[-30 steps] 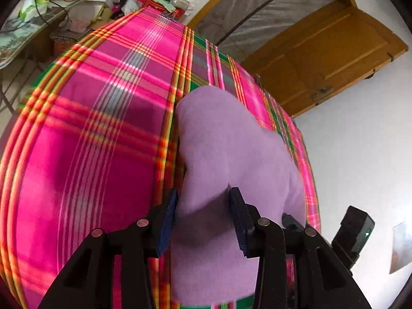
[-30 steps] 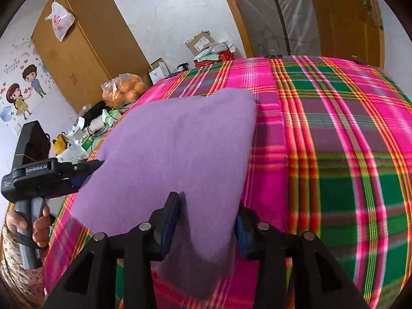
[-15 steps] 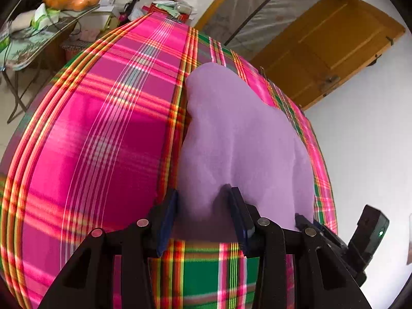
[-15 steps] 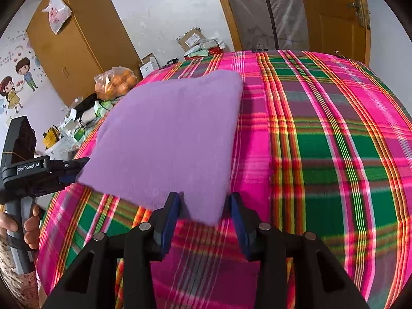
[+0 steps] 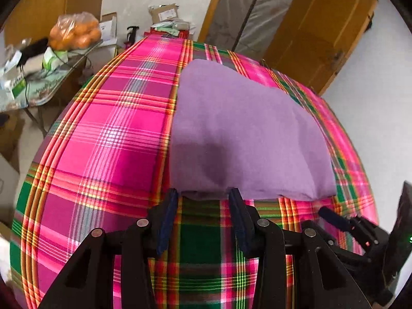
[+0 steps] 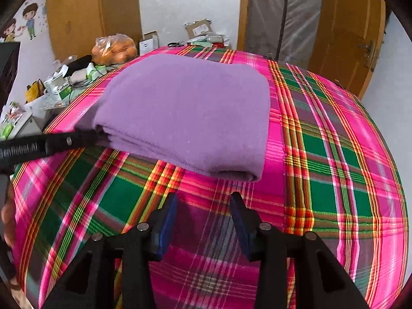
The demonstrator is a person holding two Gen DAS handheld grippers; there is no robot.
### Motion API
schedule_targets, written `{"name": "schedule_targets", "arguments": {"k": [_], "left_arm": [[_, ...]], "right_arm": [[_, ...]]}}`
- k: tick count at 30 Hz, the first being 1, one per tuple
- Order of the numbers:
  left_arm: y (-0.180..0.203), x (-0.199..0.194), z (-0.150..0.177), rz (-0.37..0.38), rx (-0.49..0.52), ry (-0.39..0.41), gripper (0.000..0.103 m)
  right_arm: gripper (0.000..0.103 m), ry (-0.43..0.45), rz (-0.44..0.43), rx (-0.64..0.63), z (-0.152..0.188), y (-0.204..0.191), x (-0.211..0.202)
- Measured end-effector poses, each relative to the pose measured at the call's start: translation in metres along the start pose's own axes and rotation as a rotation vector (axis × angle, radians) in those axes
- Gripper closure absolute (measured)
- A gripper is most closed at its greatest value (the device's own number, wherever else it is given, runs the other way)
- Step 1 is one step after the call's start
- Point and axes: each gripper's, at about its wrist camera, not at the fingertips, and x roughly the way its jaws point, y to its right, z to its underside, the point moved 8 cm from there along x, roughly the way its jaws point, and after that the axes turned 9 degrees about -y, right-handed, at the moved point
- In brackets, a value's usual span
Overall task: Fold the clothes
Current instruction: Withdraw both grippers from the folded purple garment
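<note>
A folded purple cloth (image 6: 188, 113) lies flat on the pink and green plaid cover (image 6: 322, 154); it also shows in the left wrist view (image 5: 239, 134). My left gripper (image 5: 204, 195) is open, its fingertips right at the cloth's near left corner; in the right wrist view its black body (image 6: 46, 146) touches that corner. My right gripper (image 6: 204, 200) is open and empty, a little short of the cloth's near right corner. It also shows at the lower right of the left wrist view (image 5: 355, 229).
A cluttered side table (image 5: 38, 85) with a bag of oranges (image 6: 114, 49) stands left of the plaid surface. Boxes (image 6: 198, 29) lie on the floor behind. A wooden door (image 6: 345, 36) is at the back right.
Both grippers brought the lifted cloth edge down towards me onto the lower layers and let go. Both have drawn back a little from the cloth.
</note>
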Motion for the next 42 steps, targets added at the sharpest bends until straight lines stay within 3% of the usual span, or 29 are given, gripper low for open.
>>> {"name": "schedule_targets", "arguments": {"k": [3, 8, 14, 20, 42], "left_arm": [[0.005, 0.007, 0.003, -0.010, 0.022, -0.012, 0.060], [0.011, 0.013, 0.001, -0.067, 0.060, 0.019, 0.060], [0.013, 0.014, -0.003, -0.097, 0.063, 0.049, 0.055], [0.024, 0.022, -0.009, -0.155, 0.098, 0.075, 0.043], [0.036, 0.030, -0.007, -0.221, 0.117, 0.072, 0.030]], "right_arm": [[0.045, 0.012, 0.034, 0.026, -0.001, 0.003, 0.001], [0.042, 0.017, 0.074, 0.059, -0.002, 0.014, 0.002], [0.025, -0.004, 0.071, 0.143, -0.007, 0.030, 0.010], [0.023, -0.006, 0.063, 0.151, -0.010, 0.034, 0.013], [0.020, -0.006, 0.045, 0.136, -0.021, 0.036, 0.020]]}}
